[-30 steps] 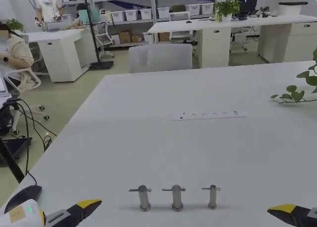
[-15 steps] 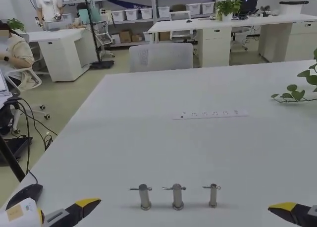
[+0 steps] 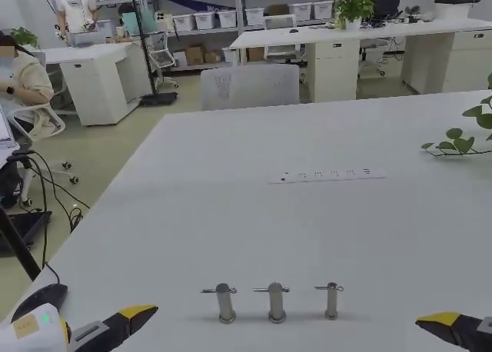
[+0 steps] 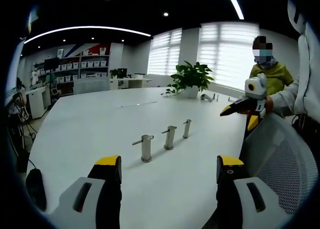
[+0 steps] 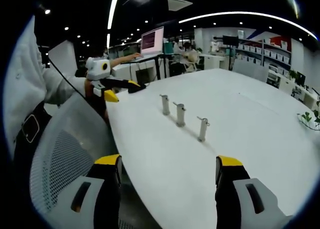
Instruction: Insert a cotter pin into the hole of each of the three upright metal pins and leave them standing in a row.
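From the head view, three metal pins (image 3: pixel 277 303) stood upright in a row near the front edge of the white counter (image 3: pixel 307 229), each with a cotter pin (image 3: pixel 270 290) crosswise through its top. The left gripper (image 3: pixel 132 318) and right gripper (image 3: pixel 440 323) hung low at either corner, well apart from the row. In the left gripper view its jaws were spread wide and empty, the row just beyond them. In the right gripper view the jaws likewise gaped, holding nothing, with the pins ahead on the counter.
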Demonstrator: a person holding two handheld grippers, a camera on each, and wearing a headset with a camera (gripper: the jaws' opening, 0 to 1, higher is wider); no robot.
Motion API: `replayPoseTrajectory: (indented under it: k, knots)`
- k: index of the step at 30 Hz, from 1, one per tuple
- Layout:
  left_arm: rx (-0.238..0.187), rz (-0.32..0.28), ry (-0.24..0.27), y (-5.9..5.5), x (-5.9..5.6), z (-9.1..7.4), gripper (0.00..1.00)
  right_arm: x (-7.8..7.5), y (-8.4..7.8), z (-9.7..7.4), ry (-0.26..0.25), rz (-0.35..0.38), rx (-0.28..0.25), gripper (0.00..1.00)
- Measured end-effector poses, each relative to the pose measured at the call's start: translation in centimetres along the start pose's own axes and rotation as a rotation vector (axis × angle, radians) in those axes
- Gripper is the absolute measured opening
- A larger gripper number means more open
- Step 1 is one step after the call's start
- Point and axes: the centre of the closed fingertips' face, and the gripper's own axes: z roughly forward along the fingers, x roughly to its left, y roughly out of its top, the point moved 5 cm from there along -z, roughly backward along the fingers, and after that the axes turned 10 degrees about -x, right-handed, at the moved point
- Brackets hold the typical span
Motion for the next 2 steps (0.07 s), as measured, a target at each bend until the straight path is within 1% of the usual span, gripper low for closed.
replayPoseTrajectory:
  k: [2]
  knots:
    - [0.000,-0.004,0.000,0.00,-0.04,0.02,0.78,-0.04,0.01,0.00,-0.002,0.002,-0.001,0.78]
